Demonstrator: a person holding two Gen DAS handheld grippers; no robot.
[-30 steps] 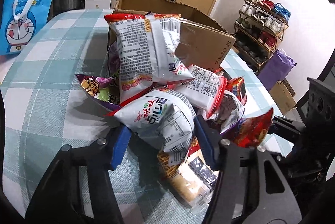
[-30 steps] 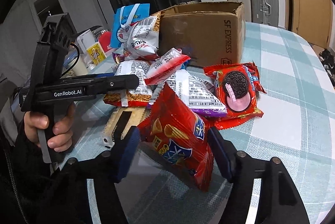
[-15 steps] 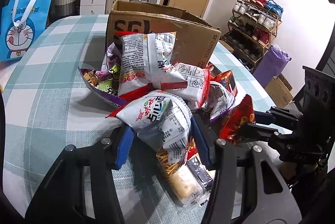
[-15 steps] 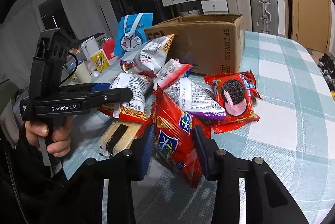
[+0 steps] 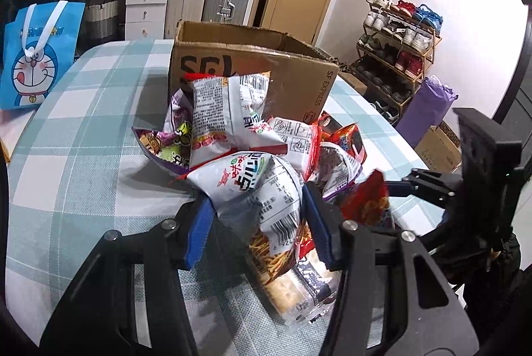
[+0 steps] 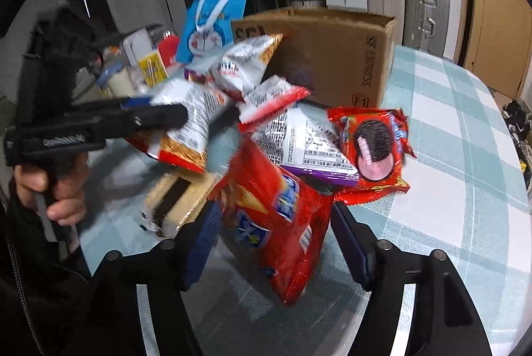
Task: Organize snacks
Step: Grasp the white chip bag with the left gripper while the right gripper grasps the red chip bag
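The snack pile lies on the checked tablecloth [image 5: 83, 123] directly in front of the open SF Express cardboard box [image 5: 252, 57]. The left gripper [image 5: 256, 216] has its blue-padded fingers [image 5: 199, 223] pressed against both sides of a white noodle-snack bag [image 5: 252, 186], apparently clamped on it. The right gripper [image 6: 276, 233] brackets a red chip bag [image 6: 276, 216]; its fingers [image 6: 349, 243] stand slightly apart from the foil, so contact on both sides cannot be confirmed. Both bags are judged light, air-filled and crushable, with slick film likely to slide under low force. Grip across the bag's middle with moderate pressure; the sealed edge seam is the stiffer alternative. An Oreo pack [image 6: 372, 146] and a clear-wrapped cracker pack [image 5: 299, 289] lie beside the held bags. A Doraemon tote [image 5: 36, 57] stands well apart, at the table's far edge.
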